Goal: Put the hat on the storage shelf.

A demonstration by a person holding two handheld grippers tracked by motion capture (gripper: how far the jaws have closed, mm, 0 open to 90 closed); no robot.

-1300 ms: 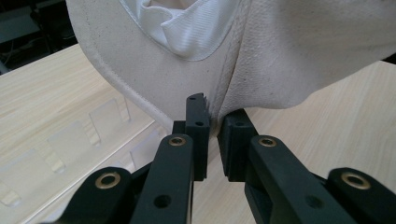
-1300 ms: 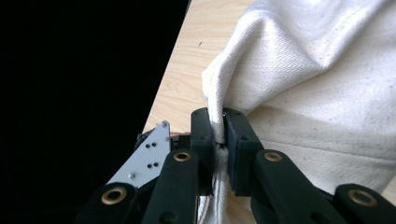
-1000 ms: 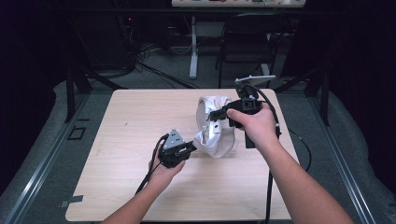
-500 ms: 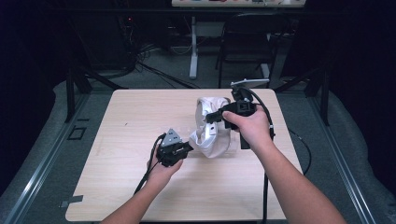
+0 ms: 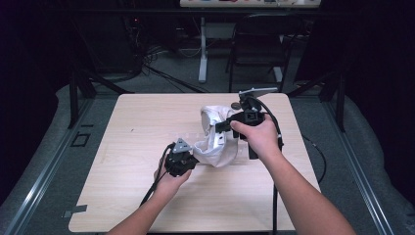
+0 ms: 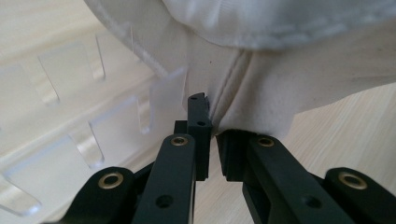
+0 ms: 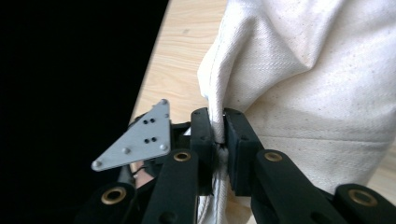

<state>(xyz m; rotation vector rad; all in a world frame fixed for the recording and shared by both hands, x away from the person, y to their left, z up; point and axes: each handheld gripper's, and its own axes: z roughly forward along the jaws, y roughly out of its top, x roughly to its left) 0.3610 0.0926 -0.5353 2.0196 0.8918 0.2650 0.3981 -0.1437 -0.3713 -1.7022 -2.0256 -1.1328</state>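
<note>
The white cloth bag (image 5: 215, 139) lies near the middle of the bench (image 5: 122, 147), partly lifted, because both grippers hold it by its edges. The right gripper (image 5: 221, 126) has its fingers (image 7: 203, 133) clamped on a seam at the upper side of the bag, probably to hold the mouth up. The left gripper (image 5: 194, 157), at the bag's lower left corner, has its fingers (image 6: 200, 126) pinched on the cloth there, so the bag is stretched between them.

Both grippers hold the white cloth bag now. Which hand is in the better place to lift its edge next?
The right. The right gripper pinches the upper edge of the white cloth bag from above, so it probably lifts freely. The left gripper grips the low edge near the table.
</note>
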